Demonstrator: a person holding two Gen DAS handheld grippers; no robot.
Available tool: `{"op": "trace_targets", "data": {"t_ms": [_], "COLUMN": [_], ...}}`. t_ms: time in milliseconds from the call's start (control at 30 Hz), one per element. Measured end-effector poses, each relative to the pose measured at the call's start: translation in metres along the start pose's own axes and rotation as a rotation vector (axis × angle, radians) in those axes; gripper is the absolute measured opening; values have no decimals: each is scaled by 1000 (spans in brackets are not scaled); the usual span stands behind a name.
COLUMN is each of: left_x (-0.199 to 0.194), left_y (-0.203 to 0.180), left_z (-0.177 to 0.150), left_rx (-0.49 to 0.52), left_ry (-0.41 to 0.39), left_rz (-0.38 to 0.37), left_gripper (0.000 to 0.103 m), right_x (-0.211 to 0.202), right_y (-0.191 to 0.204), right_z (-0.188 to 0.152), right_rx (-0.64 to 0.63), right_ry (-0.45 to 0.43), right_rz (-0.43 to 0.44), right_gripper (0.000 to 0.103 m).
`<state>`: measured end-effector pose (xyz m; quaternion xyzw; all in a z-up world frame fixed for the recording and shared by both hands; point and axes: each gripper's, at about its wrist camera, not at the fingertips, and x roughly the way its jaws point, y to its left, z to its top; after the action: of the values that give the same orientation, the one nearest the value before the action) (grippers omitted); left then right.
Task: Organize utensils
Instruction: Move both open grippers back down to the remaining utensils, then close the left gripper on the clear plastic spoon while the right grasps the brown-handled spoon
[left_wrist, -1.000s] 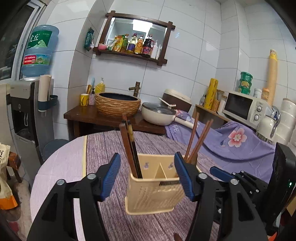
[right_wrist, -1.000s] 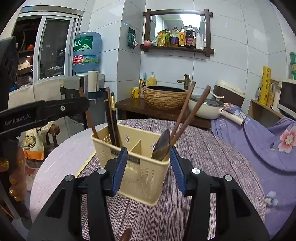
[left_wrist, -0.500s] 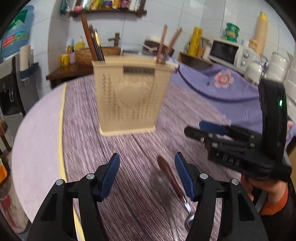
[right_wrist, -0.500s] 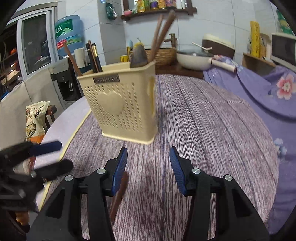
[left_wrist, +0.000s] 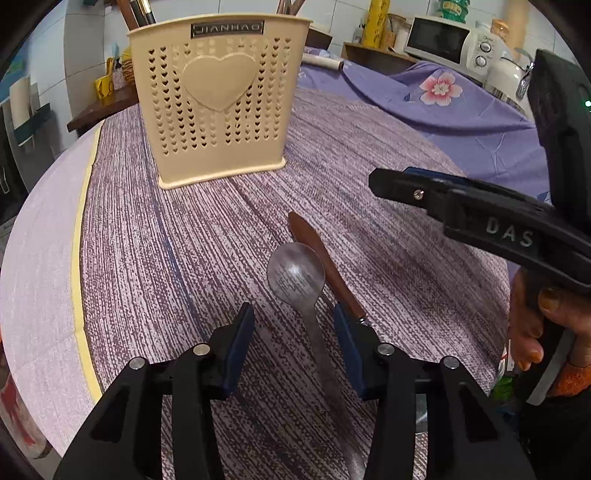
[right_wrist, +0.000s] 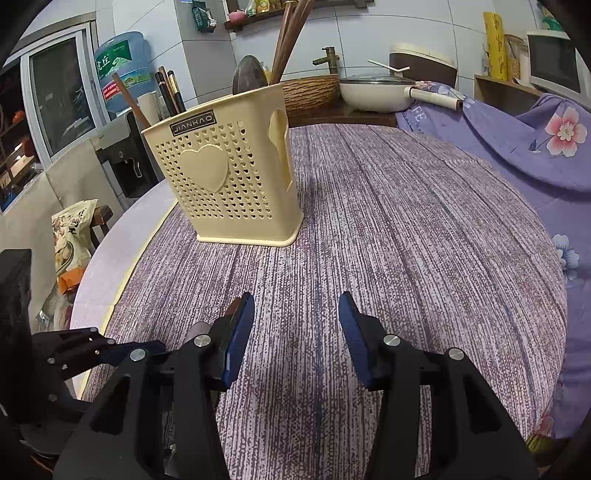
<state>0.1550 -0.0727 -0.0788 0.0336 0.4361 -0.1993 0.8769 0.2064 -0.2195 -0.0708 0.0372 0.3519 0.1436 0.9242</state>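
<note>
While left gripper (left_wrist: 293, 334) gapes over spoon (left_wrist: 297, 275), wooden handle (left_wrist: 321, 266) alongside, caddy (left_wrist: 218, 96) beyond

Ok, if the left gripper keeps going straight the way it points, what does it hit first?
Probably the spoon: its handle already runs between the open left gripper fingers, bowl just ahead. Beyond it stands the holder. Height above the table is unclear.

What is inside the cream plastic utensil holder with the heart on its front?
Above the rim of the cream plastic utensil holder stand dark chopsticks, brown wooden chopsticks and a dark spoon bowl. Its walls hide their lower parts and any dividers.
</note>
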Motion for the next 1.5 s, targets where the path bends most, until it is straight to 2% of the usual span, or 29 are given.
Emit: {"op": "trace_targets", "data": {"t_ms": [400,567,767,933,1100,1233,1333,1500], "left_x": [16,20,18,0,-35,-62,-72,-76], "left_y": [-16,-18,-14,1,33,46,47,48], "left_z": [16,22,23,24,26,30,31,32], "left_rx": [63,61,28,-20,-131,-169,-171,-171], "left_ry": [1,-3,-20,-80,-189,-273,-306,-331], "left_rz": [95,110,89,96,112,144,142,130], "left_gripper": [42,36,36,36,36,36,36,36], "right_x": [-4,-3,2,8,22,41,51,58], "right_y": [-8,-9,-5,4,24,42,51,59], "right_z": [-3,-4,-4,-3,-4,-8,-9,-8], "right_rx": [36,38,24,7,-48,-93,-109,-139], "right_ry": [-3,4,24,54,109,179,210,208], "right_rz": [2,-2,2,32,33,29,16,-42], "right_gripper": [48,48,48,48,48,48,43,23]}}
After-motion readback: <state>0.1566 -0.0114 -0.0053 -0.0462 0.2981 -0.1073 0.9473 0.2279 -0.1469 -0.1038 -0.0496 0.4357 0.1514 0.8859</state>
